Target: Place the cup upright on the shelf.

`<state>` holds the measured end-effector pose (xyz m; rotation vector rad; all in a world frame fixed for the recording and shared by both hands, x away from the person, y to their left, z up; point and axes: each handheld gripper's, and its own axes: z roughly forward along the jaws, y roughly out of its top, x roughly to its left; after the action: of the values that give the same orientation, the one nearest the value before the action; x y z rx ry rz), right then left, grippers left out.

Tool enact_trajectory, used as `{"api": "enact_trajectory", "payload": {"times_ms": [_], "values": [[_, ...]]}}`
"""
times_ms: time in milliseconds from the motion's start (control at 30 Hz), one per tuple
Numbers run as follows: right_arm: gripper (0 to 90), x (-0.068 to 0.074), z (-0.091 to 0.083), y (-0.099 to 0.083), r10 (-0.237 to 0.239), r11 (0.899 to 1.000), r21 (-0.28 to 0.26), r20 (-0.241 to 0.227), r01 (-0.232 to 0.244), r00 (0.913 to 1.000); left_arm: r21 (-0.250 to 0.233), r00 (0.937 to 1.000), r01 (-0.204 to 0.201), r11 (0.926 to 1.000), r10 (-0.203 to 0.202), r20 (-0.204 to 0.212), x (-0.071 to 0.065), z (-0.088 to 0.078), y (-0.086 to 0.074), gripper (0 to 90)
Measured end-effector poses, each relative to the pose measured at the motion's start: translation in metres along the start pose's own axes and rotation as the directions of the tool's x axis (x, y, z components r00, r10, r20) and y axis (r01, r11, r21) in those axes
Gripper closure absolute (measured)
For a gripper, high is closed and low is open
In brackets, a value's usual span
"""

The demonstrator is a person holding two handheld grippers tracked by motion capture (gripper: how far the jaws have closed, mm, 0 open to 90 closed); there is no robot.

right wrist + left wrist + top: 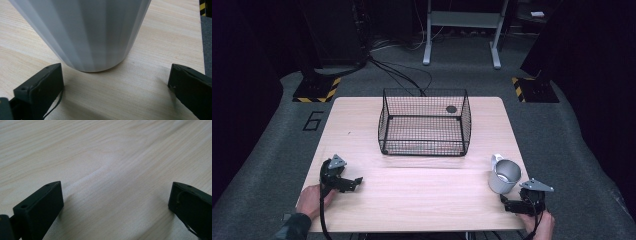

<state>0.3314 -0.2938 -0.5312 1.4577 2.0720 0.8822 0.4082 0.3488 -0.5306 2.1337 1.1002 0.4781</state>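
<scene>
A grey faceted mug (504,176) with a white handle stands upright near the table's right edge. Its lower wall (82,32) looms close in the right gripper view. My right gripper (511,204) rests just in front of the mug, open, jaws wide with bare wood between them (116,85). My left gripper (354,183) lies on the table at the front left, open, far from the mug. Between its jaws I see plain wood (116,205). A black wire basket (424,123) stands at the table's far middle, with a small dark disc (451,109) at its back right.
The light wooden table (412,190) sits on grey carpet. Cables run across the floor behind it, and a white frame stand (462,30) is at the back. Yellow-black striped bases (317,90) flank the far corners. Bare wood spans between the two grippers.
</scene>
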Motion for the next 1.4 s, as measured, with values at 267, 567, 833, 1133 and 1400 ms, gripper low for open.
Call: {"api": "enact_trajectory", "payload": {"times_ms": [267,567,833,1133,1400], "values": [[0.0,0.002,0.0,0.007,0.008,0.999,0.05,0.002,-0.008,1.0,0.001,1.0,0.001,1.0,-0.001,0.003,0.0,0.0,0.0,0.0],[0.0,0.003,-0.015,0.015,0.029,1.0,0.014,-0.051,-0.028,0.9983,0.0,1.0,0.0,1.0,0.0,0.001,0.0,0.0,0.0,0.0],[0.0,0.009,-0.034,0.032,0.022,0.999,-0.036,-0.054,-0.024,0.9983,0.0,1.0,0.0,1.0,0.0,0.001,0.0,0.0,0.0,0.0],[0.0,0.015,-0.038,0.057,-0.002,0.997,-0.075,-0.049,-0.001,0.9988,-0.001,1.0,0.003,1.0,-0.003,0.002,0.0,0.0,0.0,0.0],[0.0,0.019,-0.029,0.076,-0.012,0.998,-0.062,-0.06,0.008,0.9981,-0.013,1.0,0.007,0.9999,-0.007,-0.004,0.0,0.001,0.0,0.0]]}}
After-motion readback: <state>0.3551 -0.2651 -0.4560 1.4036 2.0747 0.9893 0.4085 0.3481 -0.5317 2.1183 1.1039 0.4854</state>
